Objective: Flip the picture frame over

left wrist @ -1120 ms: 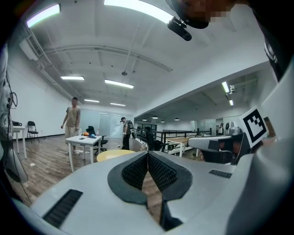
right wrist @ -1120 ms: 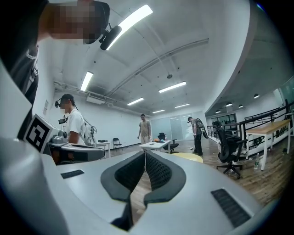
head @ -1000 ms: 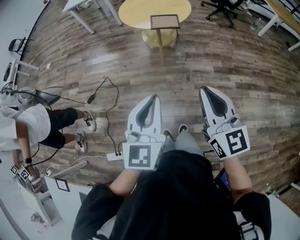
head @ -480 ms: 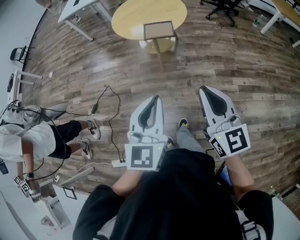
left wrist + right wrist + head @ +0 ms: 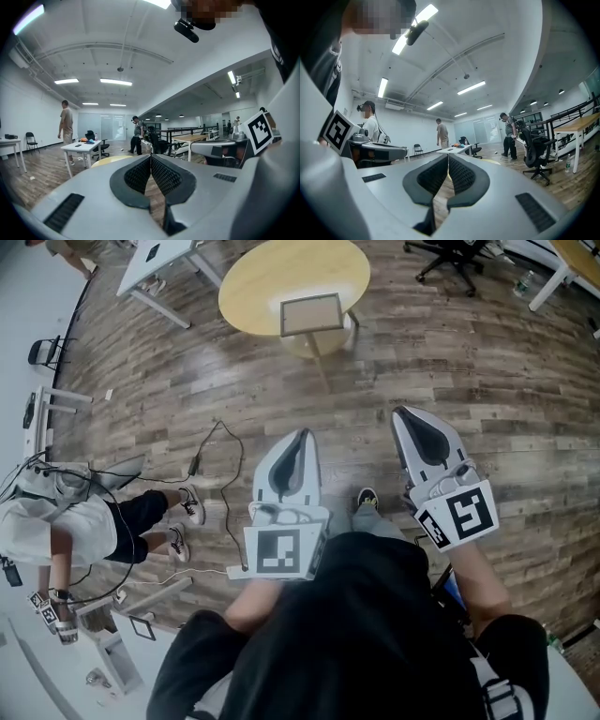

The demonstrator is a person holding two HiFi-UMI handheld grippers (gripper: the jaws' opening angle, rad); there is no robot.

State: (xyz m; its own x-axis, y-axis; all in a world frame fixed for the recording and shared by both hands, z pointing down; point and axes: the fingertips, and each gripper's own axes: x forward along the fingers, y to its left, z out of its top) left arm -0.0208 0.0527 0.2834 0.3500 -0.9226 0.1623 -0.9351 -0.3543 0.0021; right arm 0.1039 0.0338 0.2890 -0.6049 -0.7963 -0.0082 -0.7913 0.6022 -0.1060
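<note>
Nearest the camera, the left gripper (image 5: 302, 439) and right gripper (image 5: 407, 418) are held level above the wooden floor (image 5: 487, 371), both clenched with nothing between the jaws. Well beyond them, the picture frame (image 5: 311, 314) is seen lying on the round yellow table (image 5: 267, 277), at its near edge, long axis crosswise. It is judged almost straight ahead of the left gripper, the nearer one.
</note>
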